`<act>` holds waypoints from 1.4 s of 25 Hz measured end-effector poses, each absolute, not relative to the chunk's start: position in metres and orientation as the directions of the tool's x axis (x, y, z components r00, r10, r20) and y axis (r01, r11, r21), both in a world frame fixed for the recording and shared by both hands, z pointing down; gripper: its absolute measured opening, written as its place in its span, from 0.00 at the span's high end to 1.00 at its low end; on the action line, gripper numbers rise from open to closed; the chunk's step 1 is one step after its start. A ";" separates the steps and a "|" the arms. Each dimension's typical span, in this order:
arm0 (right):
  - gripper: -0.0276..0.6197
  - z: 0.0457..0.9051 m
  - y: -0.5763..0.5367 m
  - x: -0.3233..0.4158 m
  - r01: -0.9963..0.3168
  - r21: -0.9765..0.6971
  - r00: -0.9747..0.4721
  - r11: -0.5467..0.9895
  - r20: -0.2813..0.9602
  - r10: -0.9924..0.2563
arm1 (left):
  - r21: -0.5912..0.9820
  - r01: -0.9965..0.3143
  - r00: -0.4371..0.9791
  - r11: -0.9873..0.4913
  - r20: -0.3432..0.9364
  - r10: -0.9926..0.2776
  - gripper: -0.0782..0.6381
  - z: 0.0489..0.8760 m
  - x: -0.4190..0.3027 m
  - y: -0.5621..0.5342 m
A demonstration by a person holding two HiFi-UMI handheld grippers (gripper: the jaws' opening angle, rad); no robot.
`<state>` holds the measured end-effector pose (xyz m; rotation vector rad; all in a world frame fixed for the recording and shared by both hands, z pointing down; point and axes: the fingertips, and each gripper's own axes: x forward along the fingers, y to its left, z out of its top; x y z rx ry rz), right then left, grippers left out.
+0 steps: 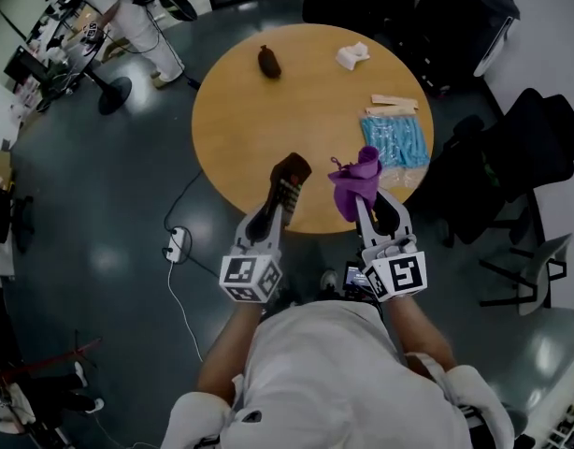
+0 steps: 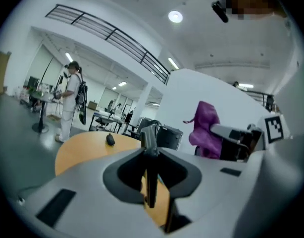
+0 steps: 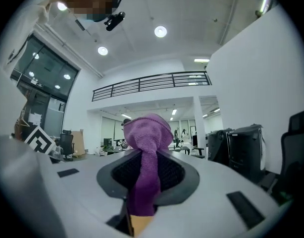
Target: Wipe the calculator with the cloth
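I can read no word, brand or number anywhere. The only signs are the black-and-white square markers on my tongs: the left cube (image 1: pixel 251 278) at seven o'clock in the head view, and the right cube (image 1: pixel 400 276) at five o'clock. The keys of the calculator (image 1: pixel 289 181) and the blue packets (image 1: pixel 396 138) at three o'clock on the table (image 1: pixel 259 124) are too small to read.
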<state>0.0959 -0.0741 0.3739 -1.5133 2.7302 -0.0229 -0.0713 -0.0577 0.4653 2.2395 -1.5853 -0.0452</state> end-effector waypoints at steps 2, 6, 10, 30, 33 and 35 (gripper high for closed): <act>0.82 0.390 -0.077 0.099 -0.853 -0.036 -0.521 0.520 0.017 -0.853 | 0.444 -0.861 0.366 -0.249 0.199 -0.909 0.80 0.491 -0.071 -0.065; 0.82 0.408 -0.078 0.103 -0.861 -0.032 -0.509 0.508 0.048 -0.859 | 0.550 -0.815 0.355 -0.182 0.226 -0.907 0.80 0.547 -0.069 -0.078; 0.82 0.421 -0.078 0.102 -0.861 -0.039 -0.509 0.508 0.079 -0.857 | 0.649 -0.753 0.356 -0.109 0.263 -0.897 0.80 0.602 -0.068 -0.088; 0.82 0.455 -0.084 0.112 -0.864 -0.089 -0.503 0.495 0.181 -0.845 | 0.889 -0.422 0.327 0.177 0.331 -0.885 0.80 0.738 -0.081 -0.074; 0.82 0.456 -0.086 0.110 -0.860 -0.090 -0.510 0.502 0.184 -0.840 | 0.905 -0.397 0.345 0.153 0.302 -0.889 0.80 0.742 -0.081 -0.073; 0.82 0.457 -0.087 0.109 -0.858 -0.084 -0.513 0.506 0.188 -0.838 | 0.922 -0.360 0.348 0.140 0.273 -0.897 0.80 0.747 -0.083 -0.073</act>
